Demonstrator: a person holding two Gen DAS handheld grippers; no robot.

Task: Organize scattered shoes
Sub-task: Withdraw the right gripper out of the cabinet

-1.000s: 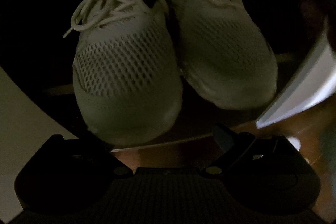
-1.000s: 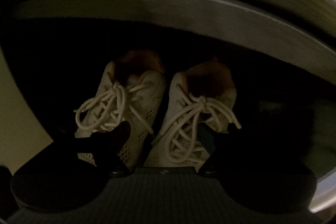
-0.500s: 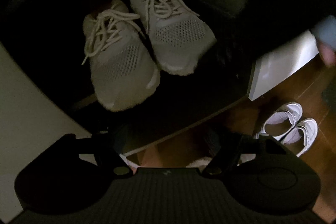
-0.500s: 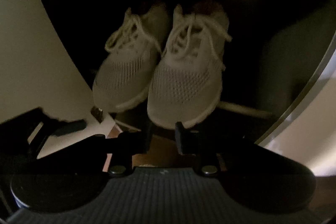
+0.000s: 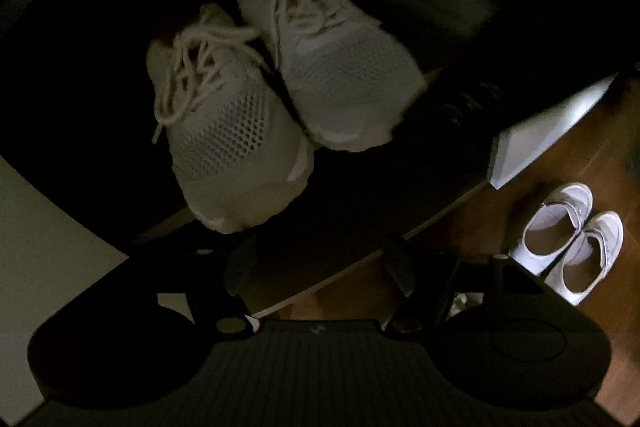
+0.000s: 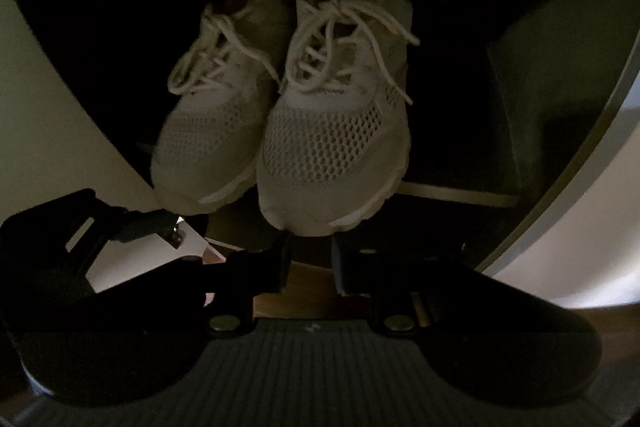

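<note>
Two white mesh sneakers stand side by side on a dark shelf, toes toward me: the left sneaker (image 5: 232,131) (image 6: 208,131) and the right sneaker (image 5: 344,83) (image 6: 332,139). My left gripper (image 5: 318,255) hovers in front of the shelf edge, short of the left toe. Its jaws are wide apart and closing, with nothing between them. My right gripper (image 6: 310,245) sits just under the right sneaker's toe. Its jaws are nearly together and closing, with only floor showing in the thin gap.
A second pair of white shoes (image 5: 568,239) stands on the wooden floor (image 5: 580,155) at the right. A white cabinet panel (image 5: 552,131) flanks the shelf's pale front edge (image 5: 440,215). The other gripper's dark body (image 6: 80,227) fills the right wrist view's lower left.
Both grippers pulled back from the sneakers, which now look smaller and farther. The right jaws went from spread over the laces to almost together. The left jaws narrowed somewhat.
</note>
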